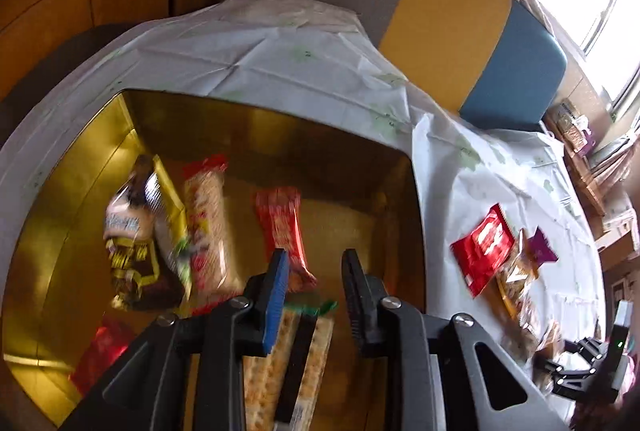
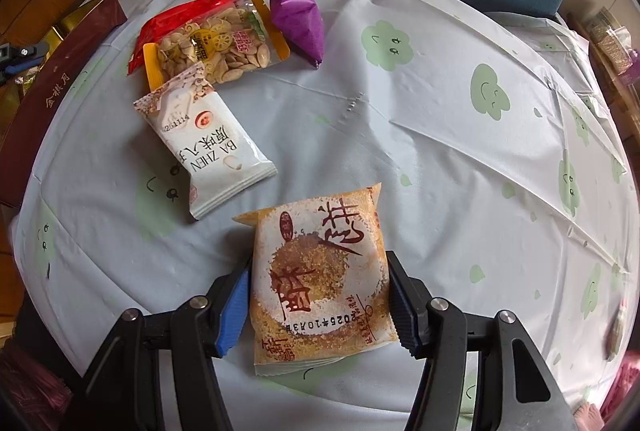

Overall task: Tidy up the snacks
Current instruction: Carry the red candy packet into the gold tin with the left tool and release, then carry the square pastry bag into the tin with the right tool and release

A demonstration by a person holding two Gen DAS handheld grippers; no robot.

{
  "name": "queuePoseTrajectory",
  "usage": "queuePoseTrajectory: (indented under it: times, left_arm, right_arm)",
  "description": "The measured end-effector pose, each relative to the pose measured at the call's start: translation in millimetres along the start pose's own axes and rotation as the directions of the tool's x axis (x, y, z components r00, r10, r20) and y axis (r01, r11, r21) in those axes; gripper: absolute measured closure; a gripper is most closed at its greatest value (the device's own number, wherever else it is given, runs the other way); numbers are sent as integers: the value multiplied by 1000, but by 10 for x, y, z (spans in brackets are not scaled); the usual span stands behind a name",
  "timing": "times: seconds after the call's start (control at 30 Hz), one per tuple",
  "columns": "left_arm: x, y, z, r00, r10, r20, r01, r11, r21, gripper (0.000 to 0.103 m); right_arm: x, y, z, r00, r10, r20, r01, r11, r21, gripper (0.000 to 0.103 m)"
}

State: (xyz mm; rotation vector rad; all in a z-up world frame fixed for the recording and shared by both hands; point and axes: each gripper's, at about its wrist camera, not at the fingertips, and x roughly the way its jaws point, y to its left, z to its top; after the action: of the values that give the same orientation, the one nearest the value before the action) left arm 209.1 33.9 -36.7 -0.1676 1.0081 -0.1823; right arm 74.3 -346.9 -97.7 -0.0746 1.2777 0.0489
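Packets still wait on the counter (image 2: pixel 440 135), and the step in hand looks like lifting the orange-and-white cake packet (image 2: pixel 320 283) with the right tool (image 2: pixel 320 305) and carrying it to the gold box (image 1: pixel 224 111). That packet lies flat at the bottom middle of the right view, between the two pads; each pad sits at a side edge, seemingly touching, so I judge the tool closed on it, though how firmly I cannot tell. To do it well, squeeze only enough to hold: the wrapper is soft and slippery and the cake inside may crumble. Lift straight up before moving across, so the white packet (image 2: pixel 204 147) just beside it at centre left is not dragged.

The left tool (image 1: pixel 314 289) hangs over the box with its jaws apart and nothing pressed between the pads; a cracker pack (image 1: pixel 288 359) lies below it inside the box, partly behind the tool. Place the next packet beside the red pack (image 1: pixel 282 227), in the bare right part of the box floor.

Box contents in the left view are blurred; labels there cannot be read. The lower left corner of the box is cut off by the tool body. In the right view the red packet (image 2: pixel 180 19) is mostly under the seed bag (image 2: pixel 216 45), beside the purple packet (image 2: pixel 298 19).
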Motion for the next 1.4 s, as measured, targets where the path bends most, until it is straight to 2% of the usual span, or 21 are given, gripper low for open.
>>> queuePoseTrajectory:
  times: [0.3, 0.67, 1.0, 1.3, 1.4]
  left_arm:
    - [-544, -240, -482, 993, 26, 111, -35, 996, 82, 76]
    - [-910, -243, -882, 990, 45, 135, -60, 992, 108, 76]
    - [-949, 2, -994, 989, 83, 124, -91, 994, 60, 76]
    - [-1010, 175, -1079, 985, 110, 136, -118, 992, 47, 76]
    - [-1036, 193, -1097, 981, 114, 157, -123, 991, 50, 76]
  right_arm:
    - [23, 16, -2, 1000, -5, 6, 5, 1000, -15, 42]
    - [13, 26, -9, 1000, -12, 17, 12, 999, -33, 42]
    - [-13, 34, -18, 999, -19, 31, 21, 999, -38, 43]
    - [-105, 39, 26, 999, -35, 0, 35, 999, 27, 44]
    - [-238, 82, 47, 999, -18, 37, 16, 998, 58, 44]
